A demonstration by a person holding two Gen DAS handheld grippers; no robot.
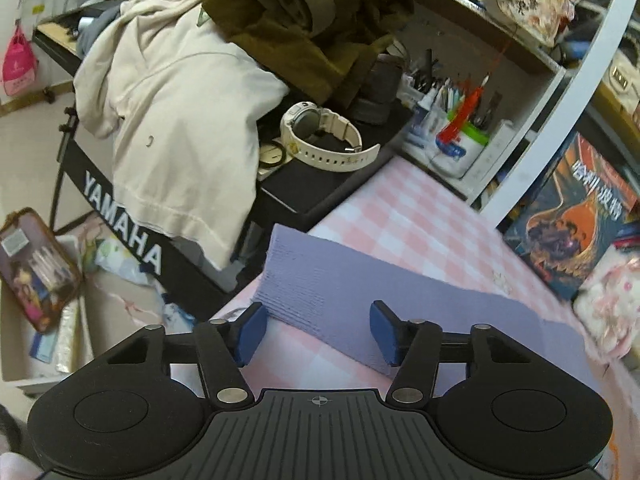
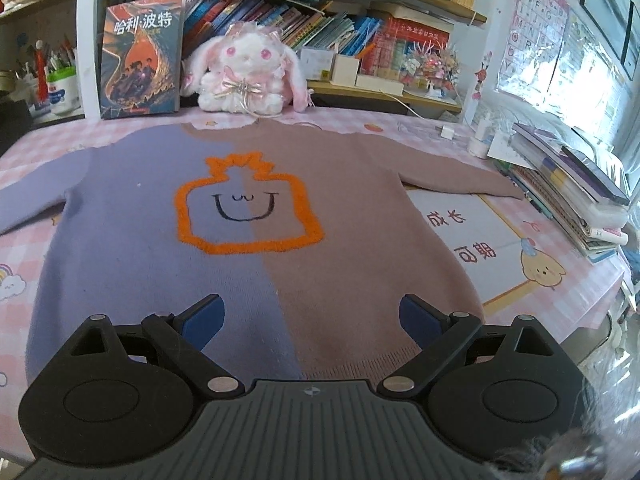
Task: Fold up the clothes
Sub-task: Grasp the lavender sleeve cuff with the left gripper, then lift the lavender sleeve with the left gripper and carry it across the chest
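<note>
A two-tone sweater [image 2: 256,216], lavender on the left and brown on the right with an orange outlined smiling shape, lies flat and face up on the pink checked table [image 2: 560,292], both sleeves spread out. My right gripper [image 2: 312,316] is open above the hem near the colour seam, nothing between its blue pads. In the left wrist view the lavender sleeve [image 1: 360,292] stretches across the table [image 1: 420,208], its ribbed cuff at the table's left edge. My left gripper [image 1: 318,330] is open, straddling the sleeve just behind the cuff.
A plush rabbit [image 2: 244,76], an upright book [image 2: 140,56] and a bookshelf line the back. A stack of books [image 2: 572,196] sits at the right edge. Left of the table stands a keyboard [image 1: 124,220] draped with a cream hoodie [image 1: 176,120], with a white watch [image 1: 324,136] on it.
</note>
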